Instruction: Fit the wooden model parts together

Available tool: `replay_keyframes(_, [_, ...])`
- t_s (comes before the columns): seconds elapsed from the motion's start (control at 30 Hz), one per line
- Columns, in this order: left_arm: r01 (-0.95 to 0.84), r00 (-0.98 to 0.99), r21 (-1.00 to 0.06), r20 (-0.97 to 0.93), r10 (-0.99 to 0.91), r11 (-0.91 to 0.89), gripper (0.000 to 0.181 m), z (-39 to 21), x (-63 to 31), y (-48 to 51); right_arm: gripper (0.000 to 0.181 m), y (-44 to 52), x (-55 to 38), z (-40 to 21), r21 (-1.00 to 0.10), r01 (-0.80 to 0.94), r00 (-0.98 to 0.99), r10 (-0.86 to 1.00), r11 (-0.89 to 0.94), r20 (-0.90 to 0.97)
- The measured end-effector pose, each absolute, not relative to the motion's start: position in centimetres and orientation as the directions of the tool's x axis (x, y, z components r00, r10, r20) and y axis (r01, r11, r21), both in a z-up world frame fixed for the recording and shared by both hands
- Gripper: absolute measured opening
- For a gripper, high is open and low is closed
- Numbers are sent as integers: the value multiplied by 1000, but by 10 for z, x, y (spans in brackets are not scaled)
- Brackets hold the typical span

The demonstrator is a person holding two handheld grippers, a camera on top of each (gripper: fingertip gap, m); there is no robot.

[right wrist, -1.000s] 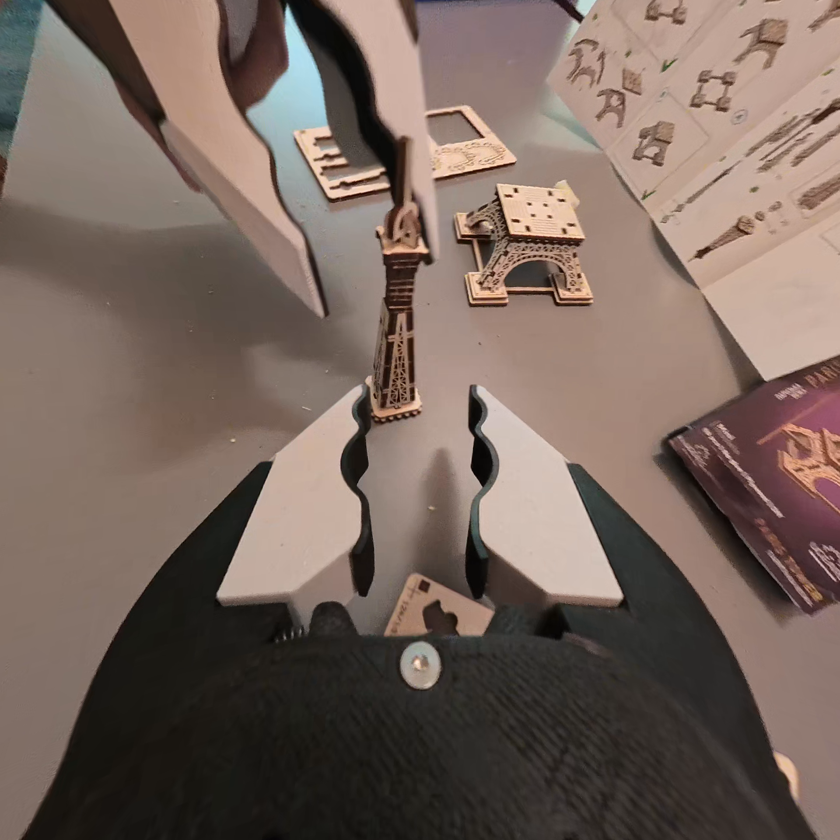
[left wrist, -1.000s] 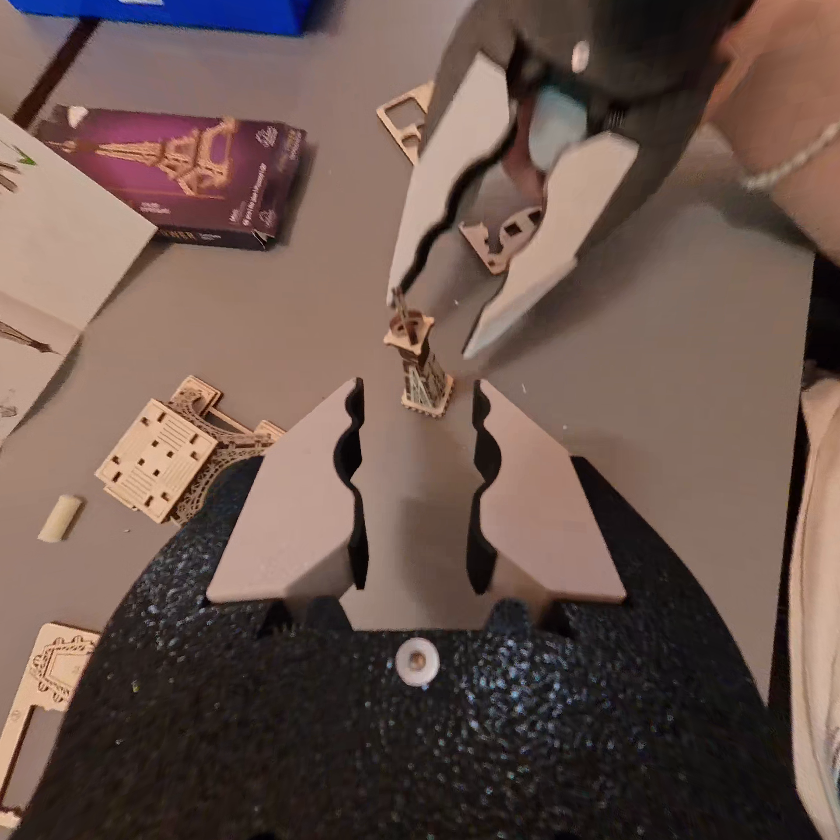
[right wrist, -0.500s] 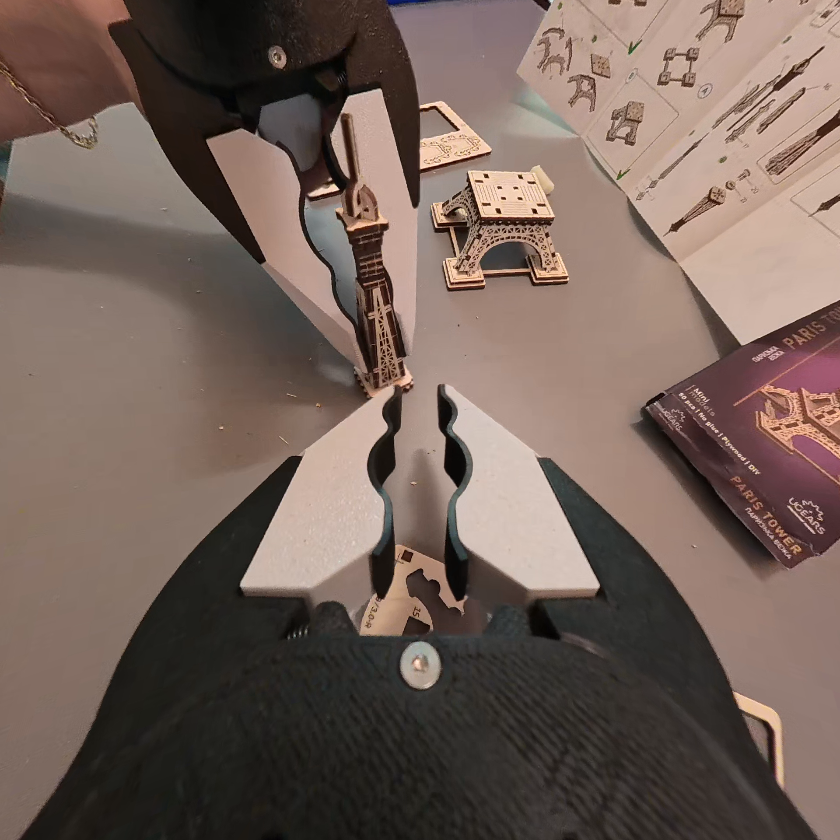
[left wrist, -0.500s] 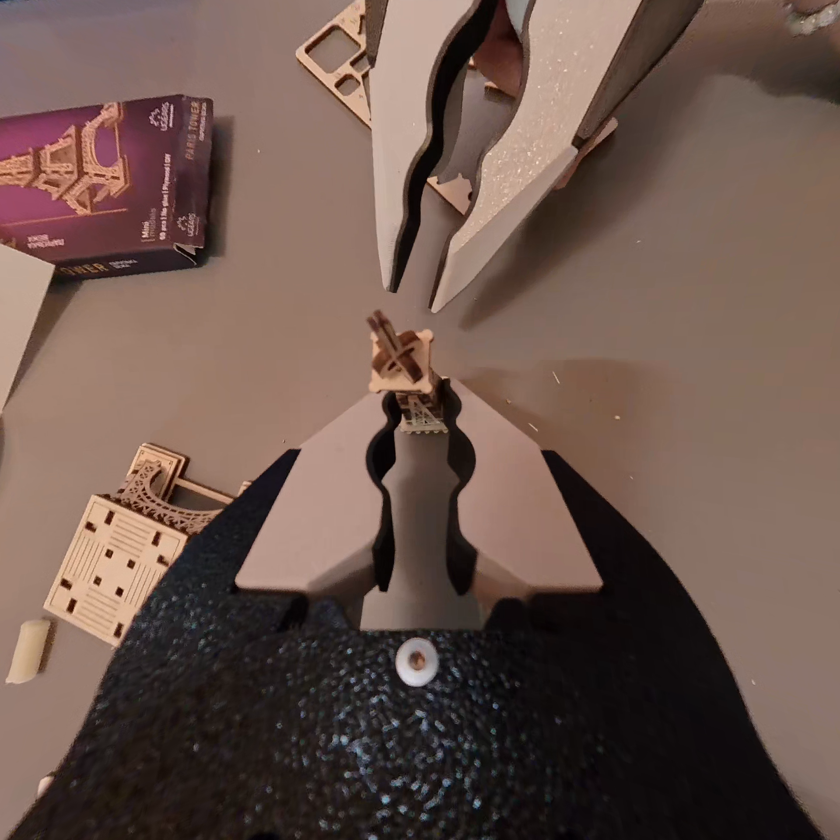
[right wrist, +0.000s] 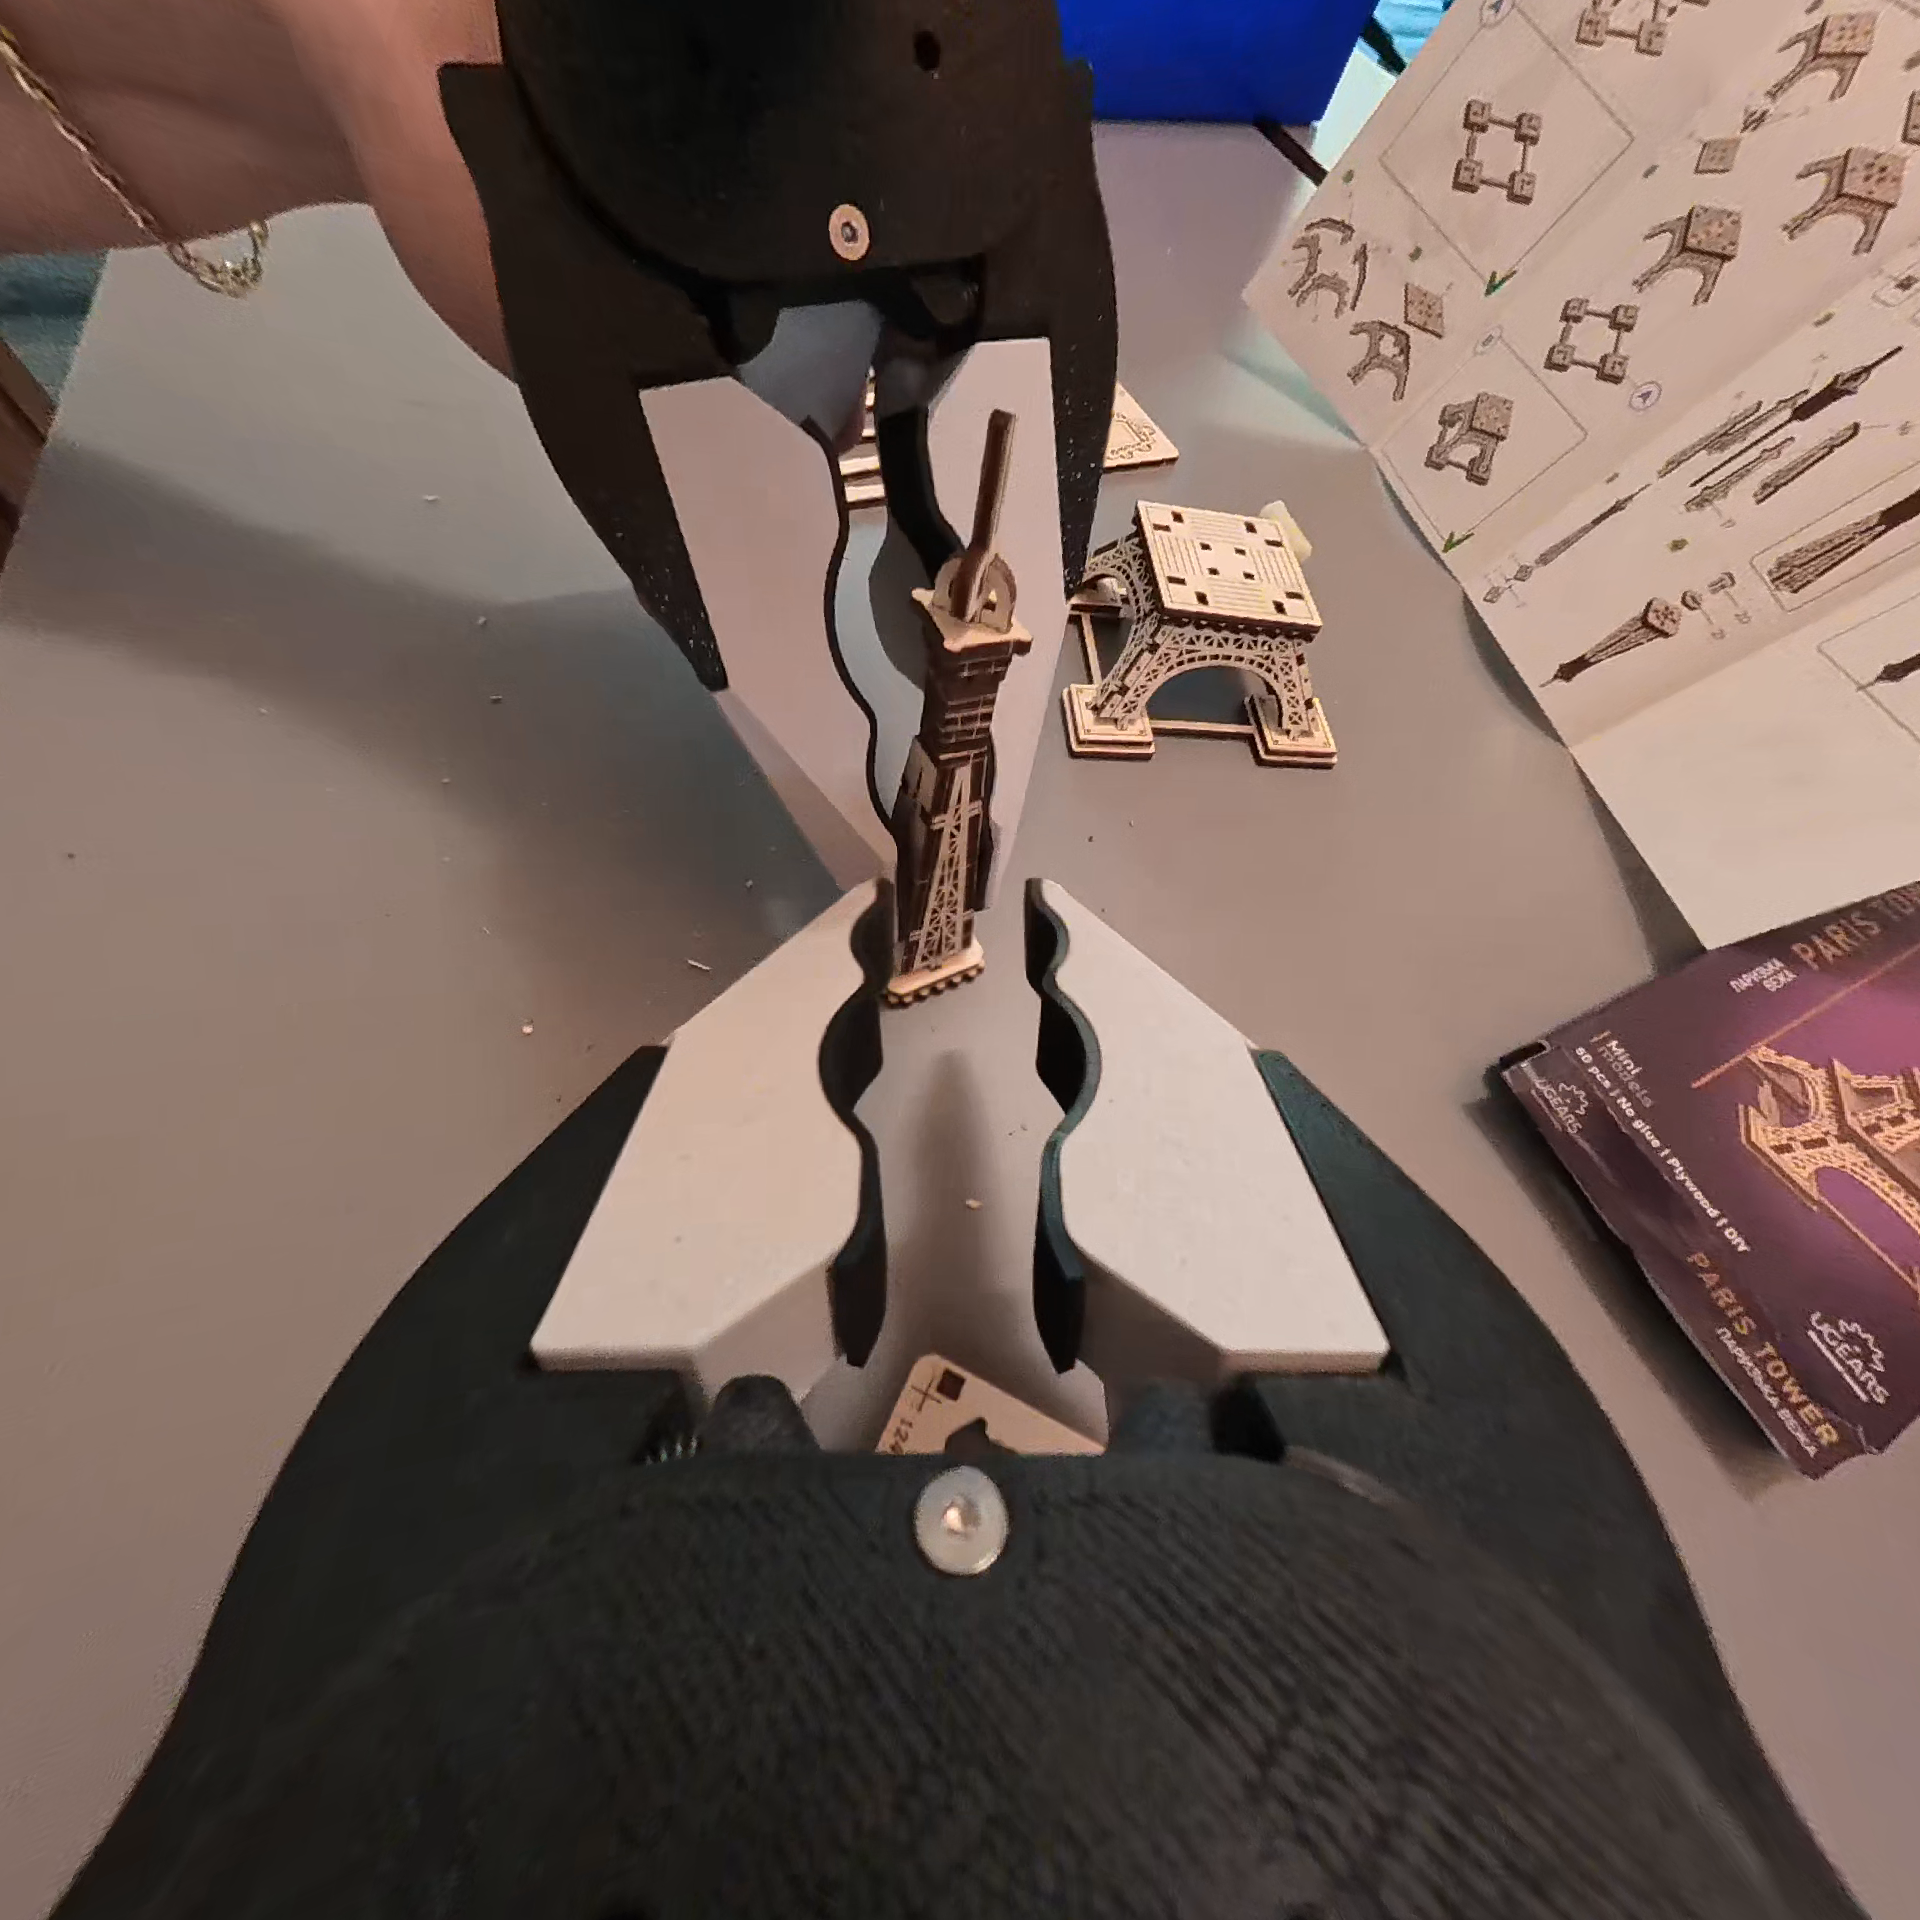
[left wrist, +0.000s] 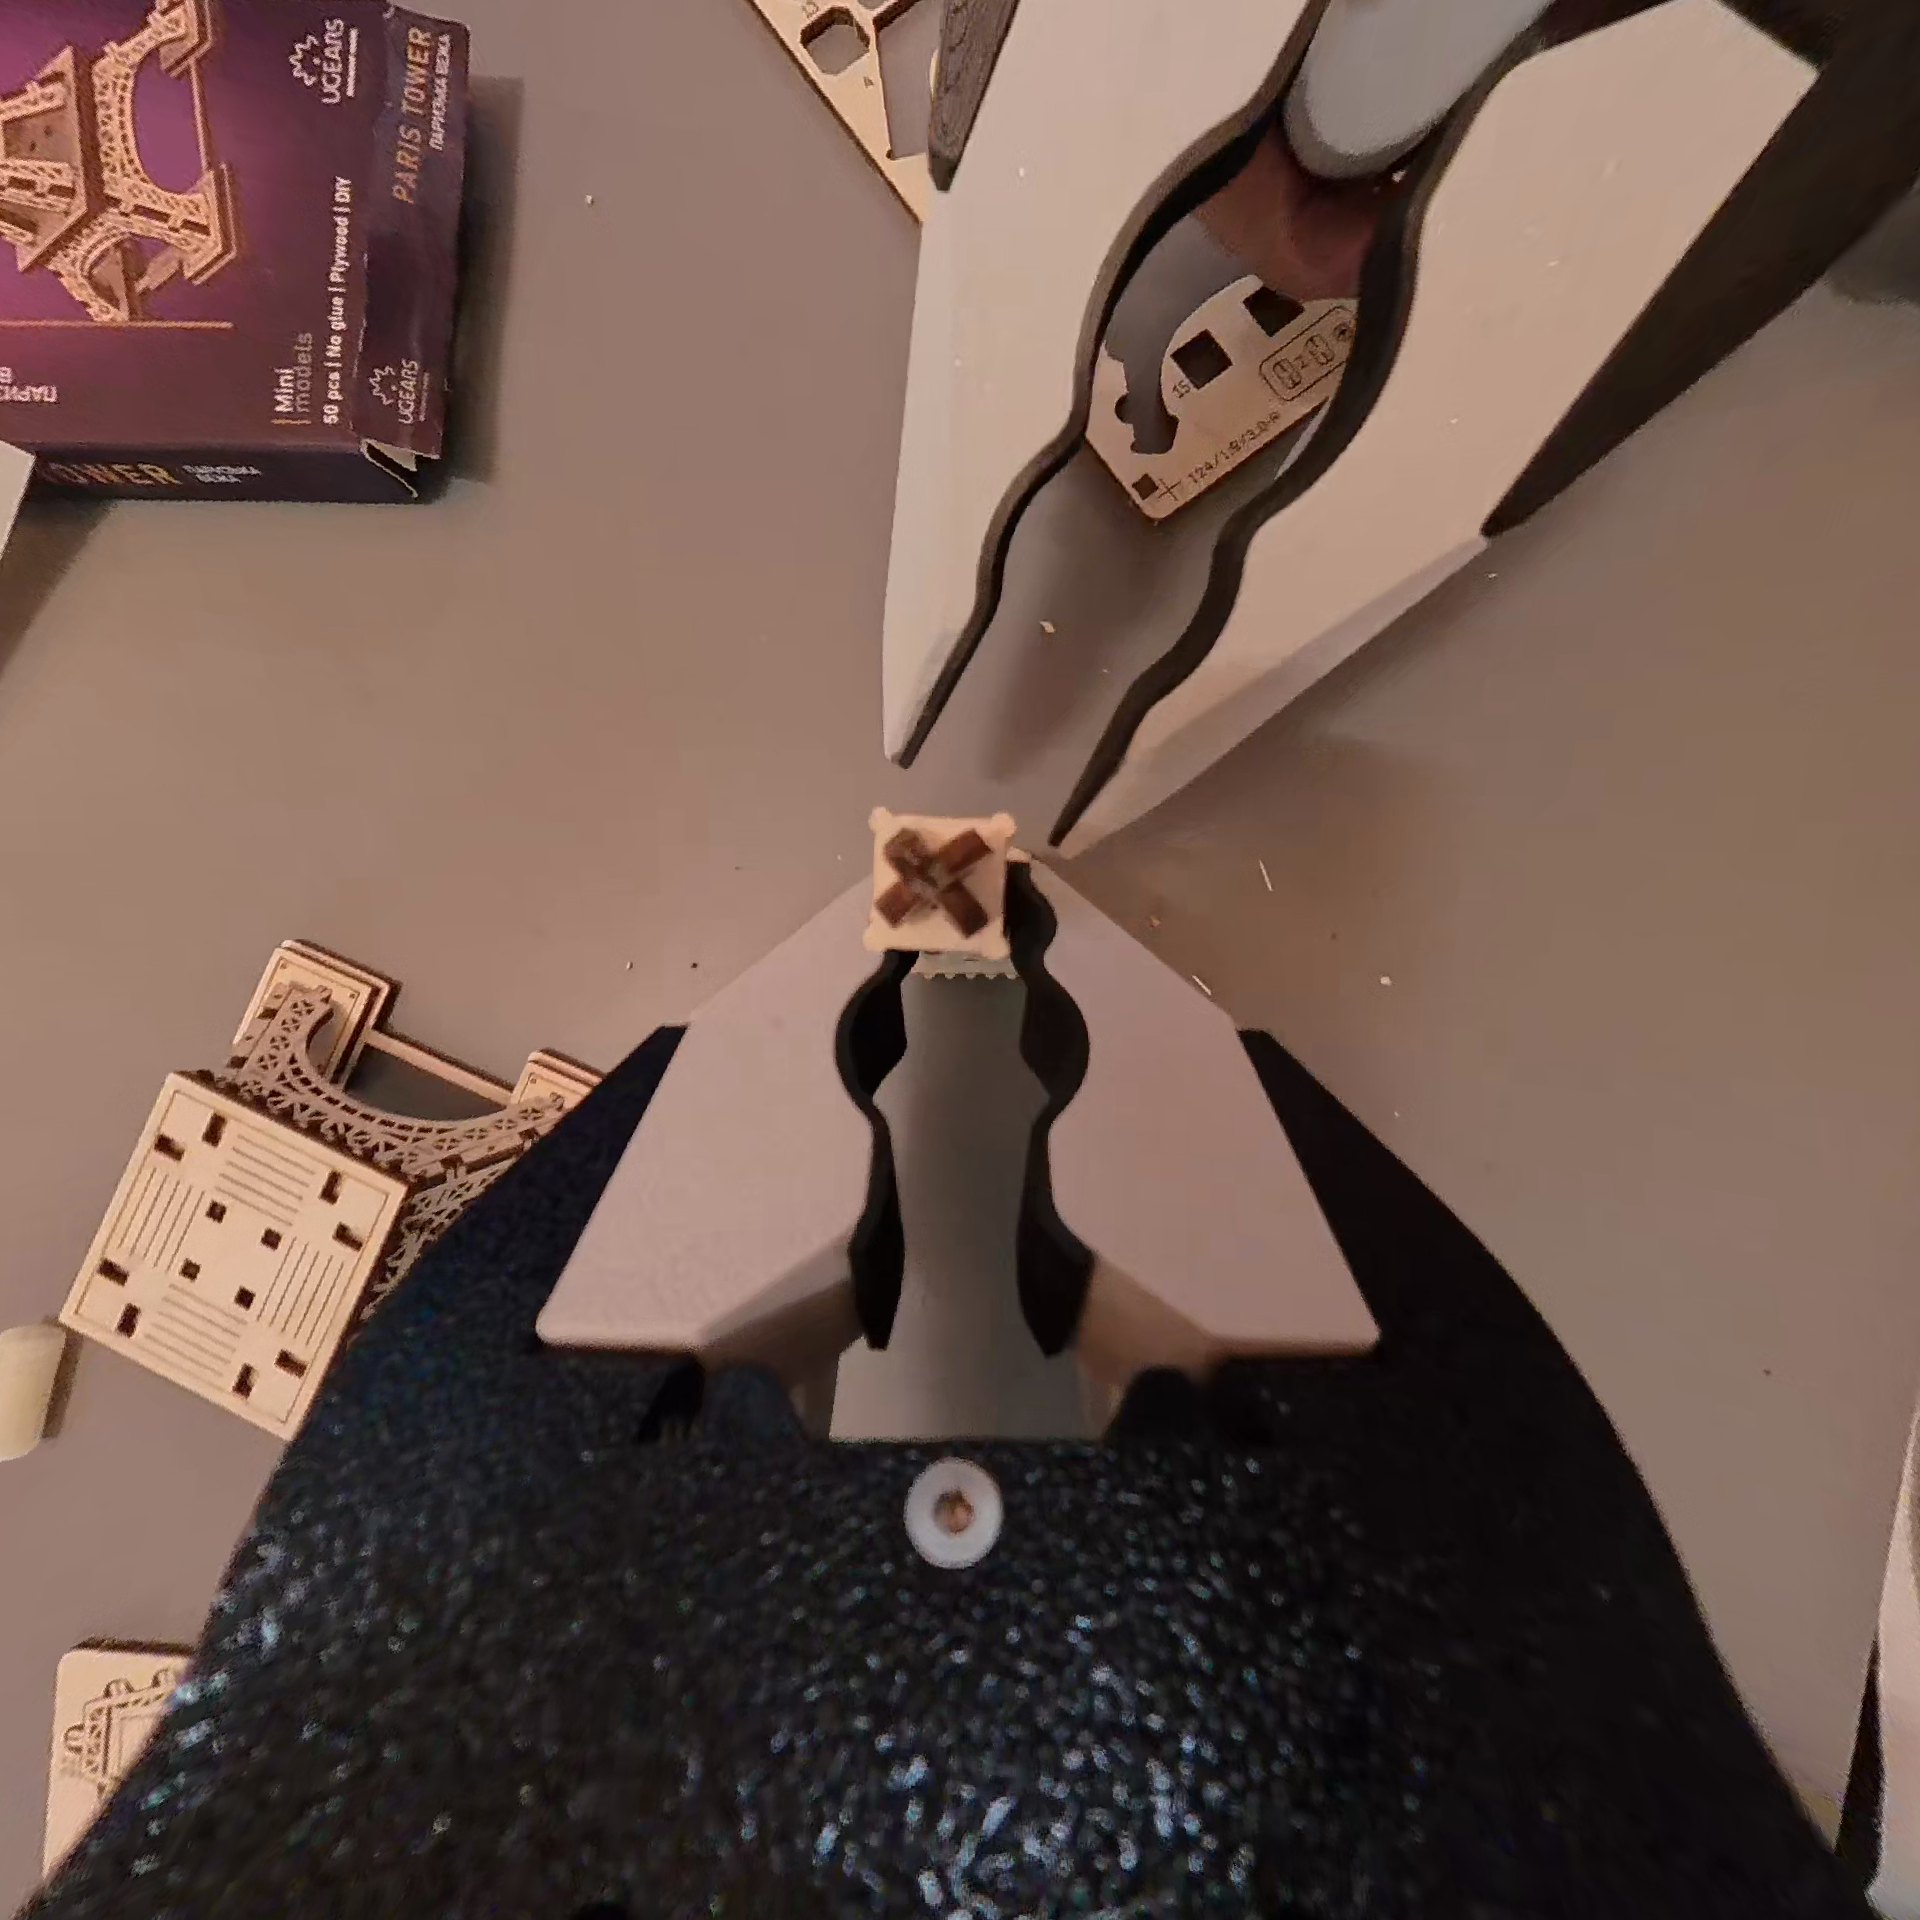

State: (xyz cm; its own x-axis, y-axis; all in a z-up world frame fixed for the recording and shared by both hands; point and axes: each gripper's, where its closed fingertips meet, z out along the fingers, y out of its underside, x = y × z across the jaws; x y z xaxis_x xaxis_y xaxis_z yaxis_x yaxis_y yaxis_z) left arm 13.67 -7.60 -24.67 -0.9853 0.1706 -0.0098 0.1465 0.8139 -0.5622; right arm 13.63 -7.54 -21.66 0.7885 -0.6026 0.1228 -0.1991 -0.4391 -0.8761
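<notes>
The slim wooden tower spire (right wrist: 948, 790) stands nearly upright on the grey table (right wrist: 312, 831). In the left wrist view I look straight down on its square top (left wrist: 940, 881). My left gripper (left wrist: 951, 920) comes down from above and is shut on the spire's lower part. My right gripper (right wrist: 956, 904) lies low on the table, open, with the spire's foot between its fingertips, close to the left finger. It also shows in the left wrist view (left wrist: 982, 800). The arched tower base (right wrist: 1205, 623) stands apart, behind and to the right.
A purple kit box (right wrist: 1714, 1195) and the unfolded instruction sheet (right wrist: 1662, 364) lie to the right. A cut-out wooden sheet (left wrist: 1216, 416) lies under my right gripper. Another wooden sheet (left wrist: 94, 1756) and a small cream cylinder (left wrist: 21, 1392) lie near the arched base (left wrist: 223, 1247). Both grippers' tips are close together, under 4 cm apart. The small cream cylinder (left wrist: 21, 1392) sits 20 centimetres or so from the ends of my left fingers.
My left gripper has swung over the spire, come down and narrowed its jaws onto it. My right gripper narrowed, then opened slightly, and the spire's foot now sits between its tips.
</notes>
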Motion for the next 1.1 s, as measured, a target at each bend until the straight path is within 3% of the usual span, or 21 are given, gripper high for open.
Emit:
replay_keyframes(0.13, [164, -982, -597, -20, 190, 785, 15, -246, 135, -77, 23, -77, 137, -219, -873, -214, 783, -611, -438, 115])
replay_keyframes(0.27, [185, -980, -638, -62, 189, 747, 40, -244, 133, -75, 26, -84, 136, -228, -844, -240, 775, -618, -480, 131])
replay_keyframes(0.33, [159, -986, -646, -59, 159, 747, 44, -240, 134, -72, 26, -83, 137, -228, -848, -239, 774, -620, -474, 128])
replay_keyframes(0.5, [144, -989, -608, -74, 125, 781, 28, -244, 140, -62, 28, -76, 140, -222, -857, -187, 791, -591, -480, 159])
replay_keyframes(0.67, [161, -986, -605, -69, 150, 780, 27, -247, 138, -64, 34, -73, 144, -225, -835, -169, 828, -535, -524, 168])
replay_keyframes(0.8, [170, -984, -618, -71, 161, 768, 18, -251, 137, -67, 25, -62, 146, -223, -853, -129, 863, -481, -506, 154])
replay_keyframes(1.1, [222, -974, -599, -97, 206, 769, 16, -247, 134, -31, 13, -23, 135, -213, -877, -31, 918, -360, -480, 164])
